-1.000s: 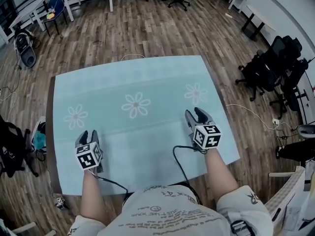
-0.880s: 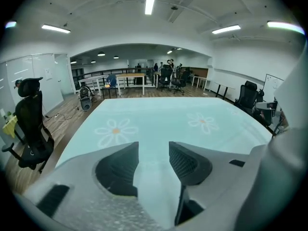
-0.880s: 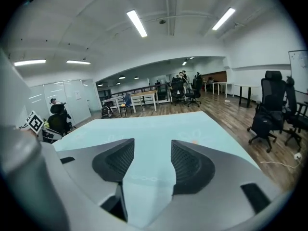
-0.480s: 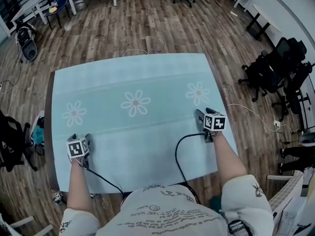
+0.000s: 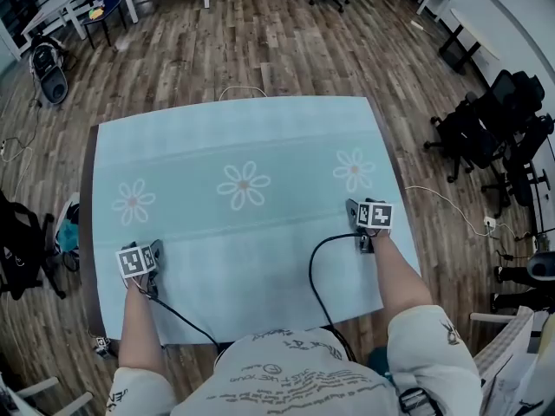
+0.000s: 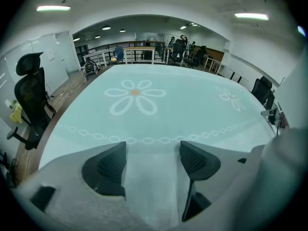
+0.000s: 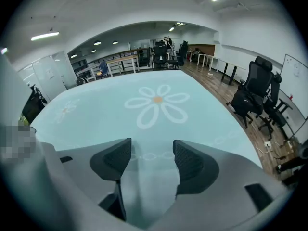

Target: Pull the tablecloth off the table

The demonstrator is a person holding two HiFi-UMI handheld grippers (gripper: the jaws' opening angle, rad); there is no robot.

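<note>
Pale blue-green tablecloth [image 5: 251, 241] lay spread flat over the table [image 5: 86, 232], under and ahead of both grippers. Only a dark strip of tabletop showed past the left gripper's outer side. The left gripper [image 5: 151, 251] rested on the cloth near the person's edge. Its jaws were opening, with the pads clear of the fabric and a low, pale ridge of cloth running between them. The right gripper [image 5: 357, 210] sat on the cloth close to the edge on its outer side. Its jaws were opening too, gripping nothing, with a faint crease of cloth in the gap. Just ahead of each gripper's jaw tips ran a printed chain line [image 6: 159, 139], and beyond it a white flower [image 6: 135, 96] lay straight ahead of each gripper. A black cable [image 5: 316, 271] trailed back from the right gripper toward the person. Wooden floor [image 5: 260, 42] surrounded the table, and black office chairs [image 5: 486, 124] stood well off to the right gripper's outer side.
</note>
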